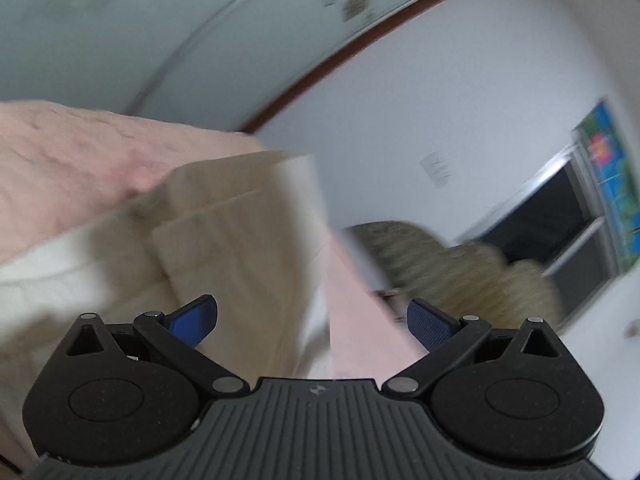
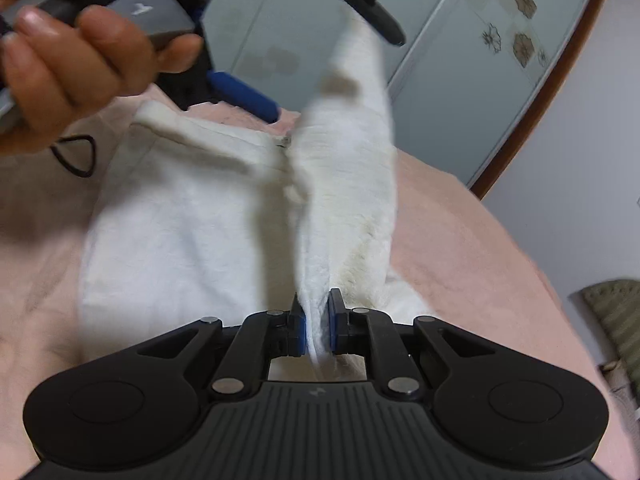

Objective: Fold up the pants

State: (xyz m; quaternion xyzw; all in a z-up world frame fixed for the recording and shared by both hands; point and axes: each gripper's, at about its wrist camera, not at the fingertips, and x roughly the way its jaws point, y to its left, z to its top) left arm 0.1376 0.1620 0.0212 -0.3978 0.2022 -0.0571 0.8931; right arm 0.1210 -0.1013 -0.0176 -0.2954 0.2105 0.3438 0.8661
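Fold barely begun: I have one edge pinched, most of the garment is flat.

My right gripper [image 2: 316, 330] is clenched on a raised ridge of the white, fleecy fabric pants [image 2: 180, 220], which lie spread on the pink bed cover [image 2: 460, 248] toward twelve o'clock. My left gripper [image 1: 312, 316] is spread wide with nothing between its blue pads; in the right wrist view it hovers at eleven o'clock. Motion blur hides the waistband, but I'd judge the lengthwise fold half-lifted and the cross folds all remaining.
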